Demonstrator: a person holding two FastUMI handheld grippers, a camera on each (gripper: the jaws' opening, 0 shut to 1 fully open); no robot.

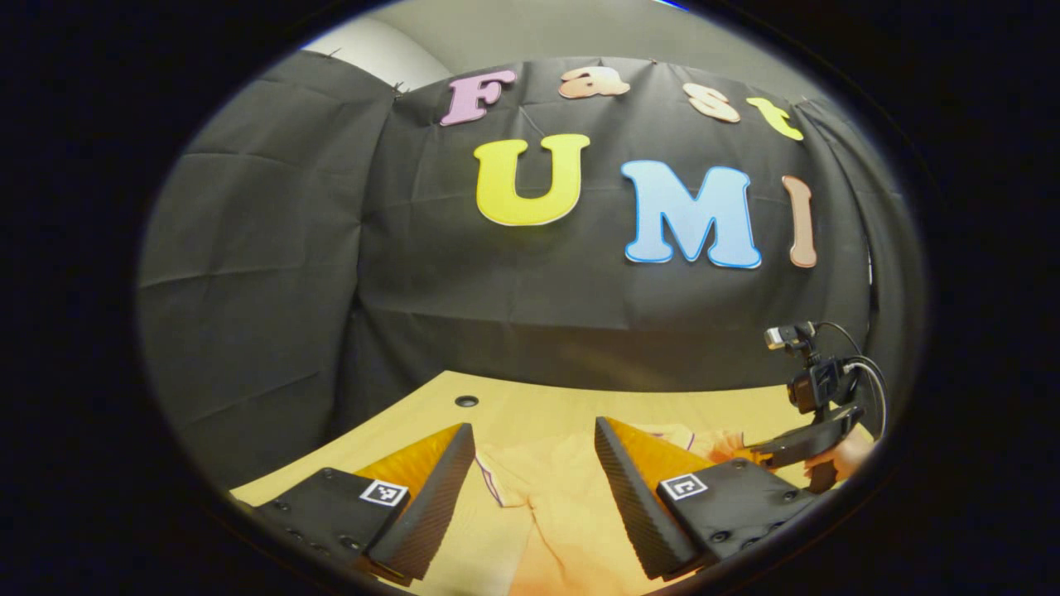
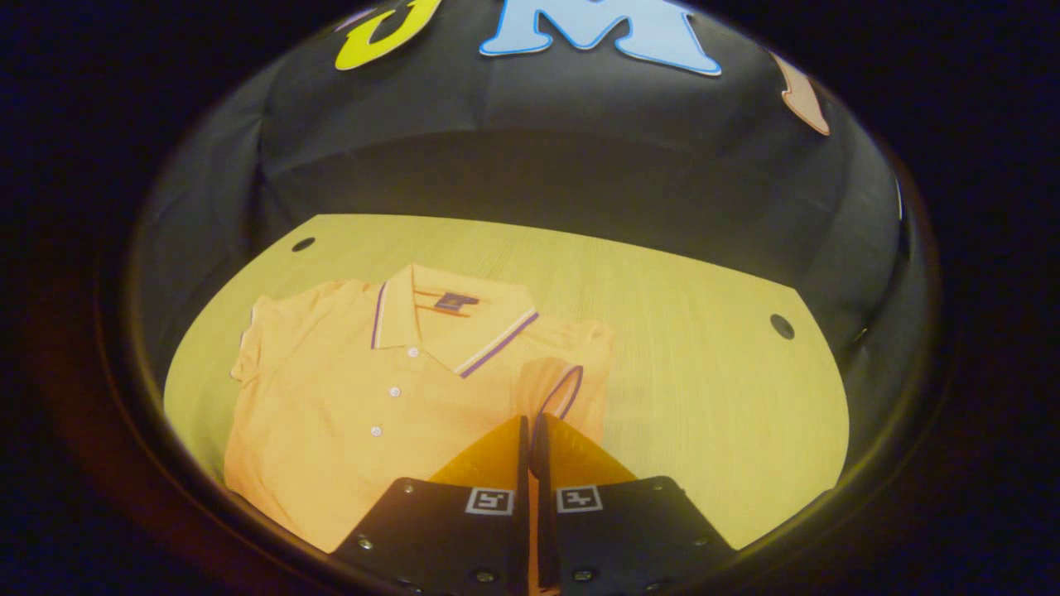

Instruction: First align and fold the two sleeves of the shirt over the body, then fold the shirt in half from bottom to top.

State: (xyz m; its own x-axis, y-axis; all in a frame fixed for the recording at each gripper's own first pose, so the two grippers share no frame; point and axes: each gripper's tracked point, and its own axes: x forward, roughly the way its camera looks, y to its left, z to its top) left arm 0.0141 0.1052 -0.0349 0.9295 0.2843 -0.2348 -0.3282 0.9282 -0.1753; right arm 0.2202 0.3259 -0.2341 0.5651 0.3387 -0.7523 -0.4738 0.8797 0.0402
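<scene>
An orange polo shirt [image 2: 348, 414] with a purple-and-white trimmed collar lies face up on the wooden table [image 2: 704, 372]. Its left sleeve [image 2: 248, 343] is spread flat. My right gripper [image 2: 530, 426] is shut on the other sleeve [image 2: 559, 389], whose purple-edged cuff is lifted and curled over the edge of the shirt's body. In the left gripper view, my left gripper [image 1: 534, 429] stands open just above the shirt [image 1: 538, 497], with fabric below the gap and nothing between the fingers. The right gripper [image 1: 807, 443] and the hand holding it show at the far right.
The table has round holes near its back corners [image 2: 303, 244] [image 2: 781, 326] [image 1: 466, 401]. Black cloth walls close in the back and sides. Bare tabletop lies to the right of the shirt in the right gripper view.
</scene>
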